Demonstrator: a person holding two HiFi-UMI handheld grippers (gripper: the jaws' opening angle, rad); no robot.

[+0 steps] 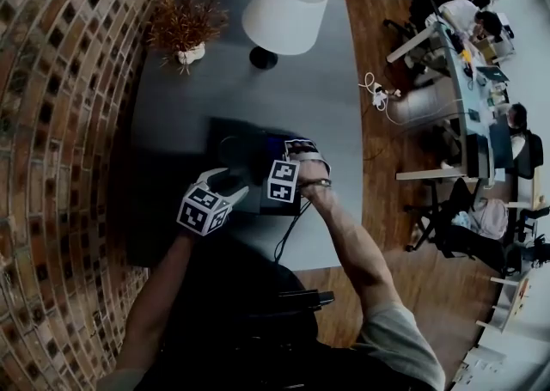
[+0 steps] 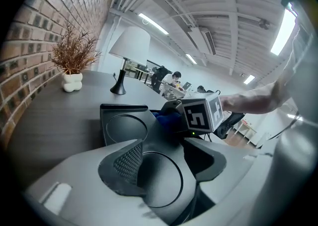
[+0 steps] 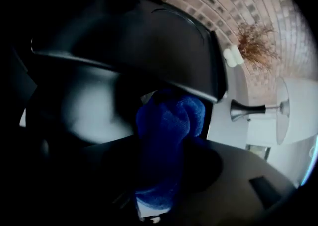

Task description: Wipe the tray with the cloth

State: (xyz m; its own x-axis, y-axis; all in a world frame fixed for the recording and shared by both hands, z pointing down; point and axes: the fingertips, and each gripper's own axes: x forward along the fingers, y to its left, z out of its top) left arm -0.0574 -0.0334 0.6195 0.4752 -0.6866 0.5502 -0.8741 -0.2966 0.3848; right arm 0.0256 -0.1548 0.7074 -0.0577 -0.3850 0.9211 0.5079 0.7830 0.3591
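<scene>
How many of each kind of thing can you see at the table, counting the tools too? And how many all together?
Tray: 1
Cloth: 1
Lamp: 1
Plant: 1
Tools: 2, the left tool and the right tool
Total: 6
</scene>
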